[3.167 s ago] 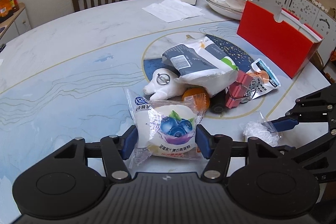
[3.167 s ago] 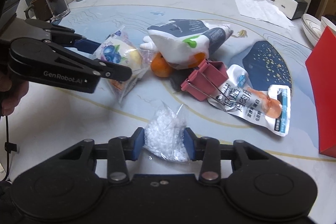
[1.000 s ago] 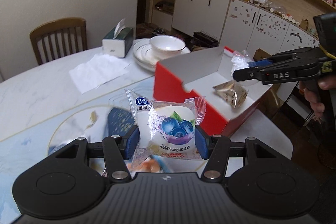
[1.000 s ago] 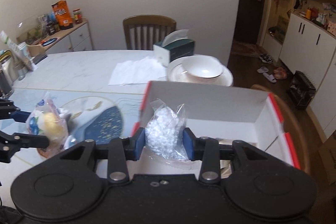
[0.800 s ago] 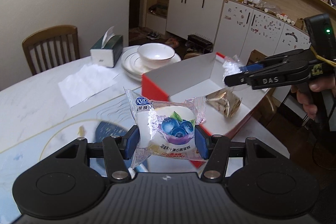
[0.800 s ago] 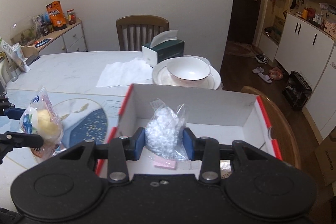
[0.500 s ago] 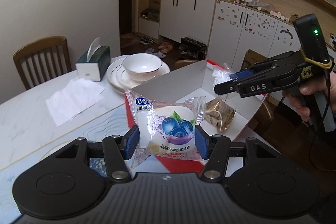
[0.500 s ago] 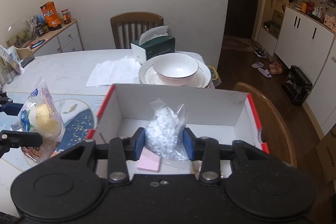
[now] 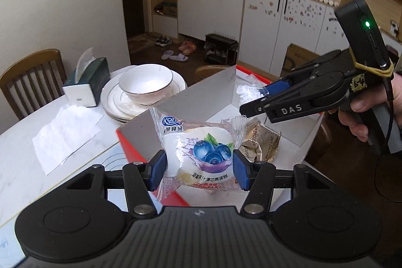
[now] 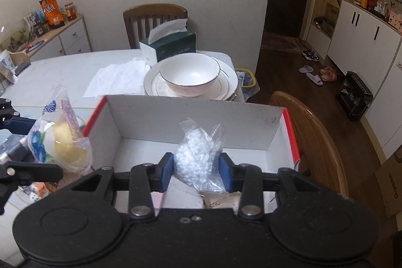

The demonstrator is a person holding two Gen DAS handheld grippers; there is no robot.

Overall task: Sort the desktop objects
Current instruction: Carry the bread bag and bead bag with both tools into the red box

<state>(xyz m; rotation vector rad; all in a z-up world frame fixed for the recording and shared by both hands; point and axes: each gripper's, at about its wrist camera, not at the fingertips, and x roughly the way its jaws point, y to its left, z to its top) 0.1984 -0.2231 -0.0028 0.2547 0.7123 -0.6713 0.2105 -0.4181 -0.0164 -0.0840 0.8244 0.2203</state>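
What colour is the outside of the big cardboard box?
Red. The big cardboard box has red outer walls and a white inside; this shows best in the left wrist view.

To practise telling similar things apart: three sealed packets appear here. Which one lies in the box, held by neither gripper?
The gold packet on the box floor. The blueberry cake packet and bag of white beads are each clamped between blue pads.

The left gripper is matte black plastic with two round discs on its ribbed body, silver screws at the linkage pivots and blue rubber pads. The right gripper is built alike; its side reads "DAS", and a yellow band straps on a black box with a green light.
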